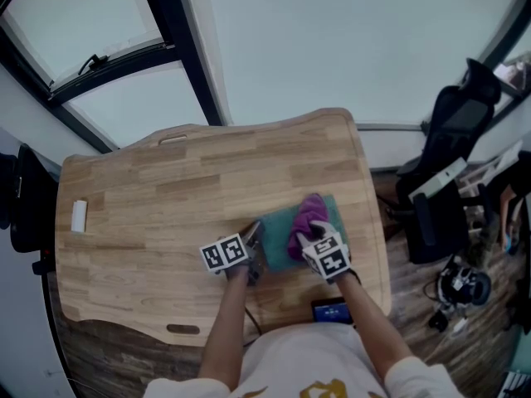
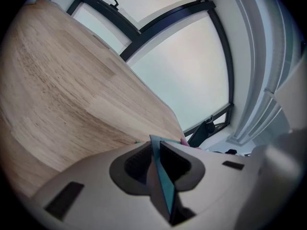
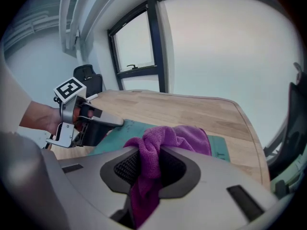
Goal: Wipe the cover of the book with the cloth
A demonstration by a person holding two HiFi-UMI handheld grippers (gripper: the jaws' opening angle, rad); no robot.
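Note:
A teal book (image 1: 278, 237) lies flat on the wooden table (image 1: 166, 206), near its front right part. My left gripper (image 1: 253, 251) is shut on the book's left edge; in the left gripper view the thin teal cover (image 2: 160, 171) stands pinched between the pads. A purple cloth (image 1: 307, 220) lies bunched on the cover. My right gripper (image 1: 311, 240) is shut on that cloth (image 3: 158, 147), which spills forward over the teal book (image 3: 225, 150). In the right gripper view the left gripper (image 3: 120, 123) holds the book's far edge.
A small white object (image 1: 79, 215) lies near the table's left edge. A dark phone-like device (image 1: 332, 311) sits at the front edge by my body. A black chair (image 1: 448, 181) and cables stand on the floor at the right. Windows run behind the table.

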